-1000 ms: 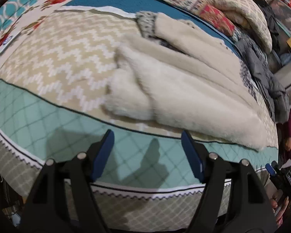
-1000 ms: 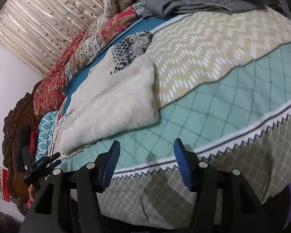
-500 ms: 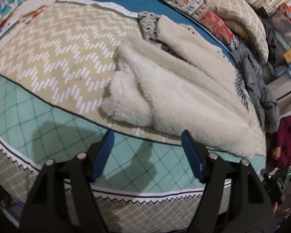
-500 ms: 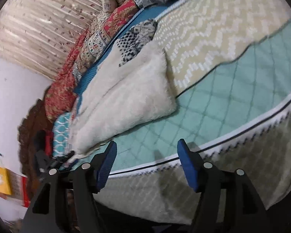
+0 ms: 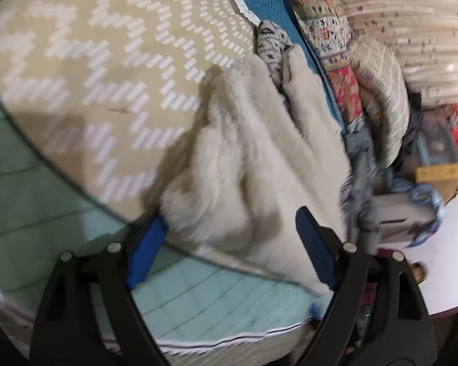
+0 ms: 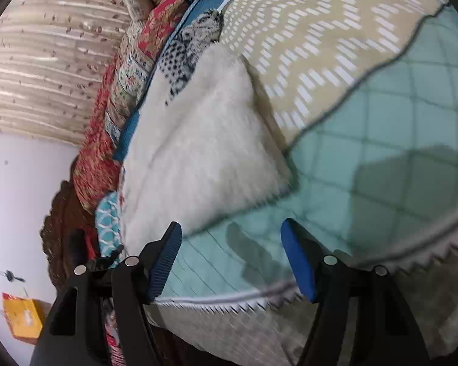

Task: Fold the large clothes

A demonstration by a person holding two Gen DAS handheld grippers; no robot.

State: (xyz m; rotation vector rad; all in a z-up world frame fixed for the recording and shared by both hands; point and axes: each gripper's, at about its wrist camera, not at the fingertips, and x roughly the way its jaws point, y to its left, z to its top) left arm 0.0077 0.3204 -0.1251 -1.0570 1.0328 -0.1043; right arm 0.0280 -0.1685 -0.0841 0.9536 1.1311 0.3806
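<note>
The cream fleece-lined garment (image 5: pixel 259 158) lies mid-frame on the patterned quilted bed (image 5: pixel 76 61); the left claw (image 5: pixel 229 244), jaws just widened, straddles its near corner unclenched, the right claw (image 6: pixel 229 253) released; clamp deep through every layer

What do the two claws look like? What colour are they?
Both look the same. The left claw and the right claw each have two chunky black plastic arms with small round silver bolts, and flat bright blue pads on the inner faces; the right claw's are ribbed. No cables show.
</note>
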